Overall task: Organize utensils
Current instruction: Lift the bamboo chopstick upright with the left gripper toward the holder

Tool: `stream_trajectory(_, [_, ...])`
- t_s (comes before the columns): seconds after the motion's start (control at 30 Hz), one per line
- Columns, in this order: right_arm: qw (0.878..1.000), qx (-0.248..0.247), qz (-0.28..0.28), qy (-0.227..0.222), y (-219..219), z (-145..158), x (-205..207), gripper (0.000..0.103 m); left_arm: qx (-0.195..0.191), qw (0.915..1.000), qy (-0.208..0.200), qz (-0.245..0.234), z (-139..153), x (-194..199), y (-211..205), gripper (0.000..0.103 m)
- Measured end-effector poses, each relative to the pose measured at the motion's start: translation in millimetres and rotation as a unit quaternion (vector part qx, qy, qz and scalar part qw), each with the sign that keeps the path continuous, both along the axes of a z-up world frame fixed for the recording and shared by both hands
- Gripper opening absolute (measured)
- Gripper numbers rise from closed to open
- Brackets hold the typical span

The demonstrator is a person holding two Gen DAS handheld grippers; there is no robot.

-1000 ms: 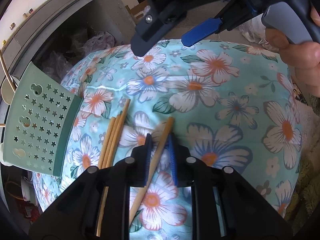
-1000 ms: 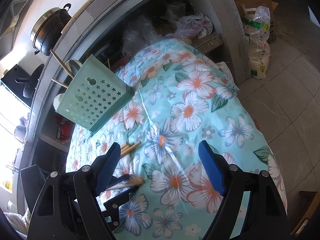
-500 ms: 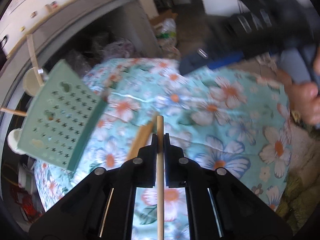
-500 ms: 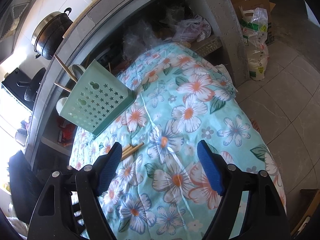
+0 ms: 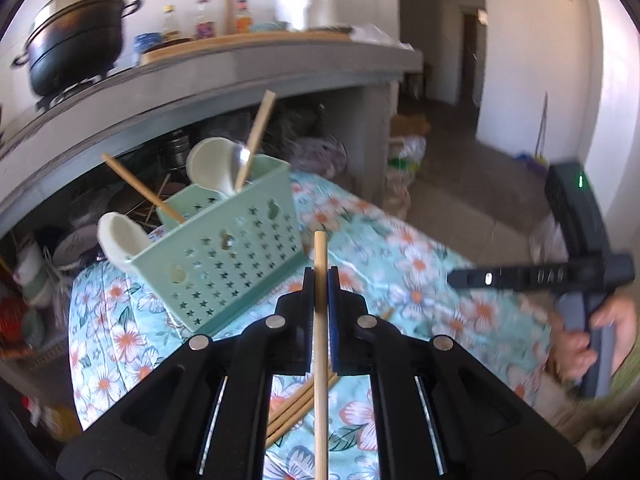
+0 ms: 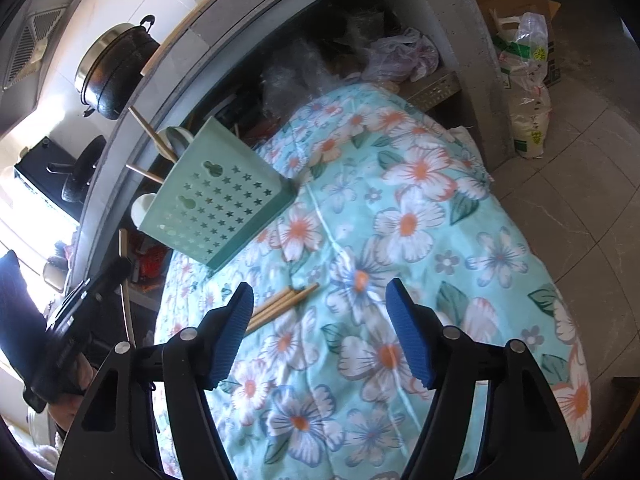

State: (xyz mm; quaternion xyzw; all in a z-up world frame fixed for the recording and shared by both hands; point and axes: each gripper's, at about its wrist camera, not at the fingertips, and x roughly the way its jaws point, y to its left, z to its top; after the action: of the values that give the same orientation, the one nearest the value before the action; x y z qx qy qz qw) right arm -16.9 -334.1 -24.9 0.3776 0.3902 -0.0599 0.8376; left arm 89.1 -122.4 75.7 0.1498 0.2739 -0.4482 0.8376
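- Holding one chopstick (image 5: 320, 352) nipped between the closed fingers of the left gripper (image 5: 320, 280); it runs lengthwise along them, tip up, clear of the floral cloth (image 5: 420, 264), near the caddy (image 5: 224, 256) but not over it.
- Risk: the grip is a thin line on a round, smooth stick. A quick tilt toward the caddy could let it pivot or slide out and drop.
- Risk: the caddy already bristles with angled sticks (image 5: 256, 136) and white spoons (image 5: 212, 168). The tip could catch one and miss the compartment, or lever it out.
- Risk: the caddy looks light and sits tilted on soft, lumpy cloth. A push on its rim may tip it.
- Remaining chopsticks (image 6: 280, 304) lie loose on the cloth, just beside the left finger of the right gripper (image 6: 320, 320). Its fingers are closing with nothing between them; a finger brushing the bundle could scatter or roll it.
- Left-wrist view is motion-blurred at the right; I cannot judge clearance between the two grippers.
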Motion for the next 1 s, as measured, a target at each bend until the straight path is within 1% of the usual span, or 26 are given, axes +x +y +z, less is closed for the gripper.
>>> stream_trajectory(0.07, [1.000,0.009,0.006,-0.002,2.9,-0.4,2.6,0.064,-0.021,0.9997,0.008,0.013,6.3,4.9,8.7,0.005])
stream_trajectory(0.17, [0.999,0.037,0.018,-0.006,6.6,-3.5,7.8,0.060,-0.052,0.9981,0.018,0.026,13.0,10.3,19.9,0.005])
stream_trajectory(0.23, [0.998,0.052,0.024,-0.006,9.6,-5.8,12.0,0.056,-0.067,0.9970,0.020,0.034,17.0,12.6,26.1,0.005])
stream_trajectory(0.33, [0.995,0.089,0.036,-0.005,14.5,-13.0,19.7,0.052,-0.088,0.9950,0.020,0.042,23.6,15.2,34.9,0.005])
stream_trajectory(0.47, [0.992,0.116,0.042,0.007,19.3,-24.7,27.4,0.048,-0.111,0.9921,0.018,0.056,30.6,18.4,45.9,0.005])
stream_trajectory(0.73, [0.984,0.175,0.023,0.039,12.6,-54.9,40.0,0.040,-0.127,0.9888,0.028,0.073,30.2,25.7,55.9,0.005])
stream_trajectory(0.87, [0.977,0.204,0.001,0.056,7.2,-71.1,49.4,0.036,-0.132,0.9878,0.034,0.076,27.0,28.9,60.0,0.005])
stream_trajectory(1.0, [0.970,0.234,-0.027,0.068,4.6,-87.9,53.3,0.028,-0.135,0.9869,0.038,0.080,24.1,29.8,63.7,0.005])
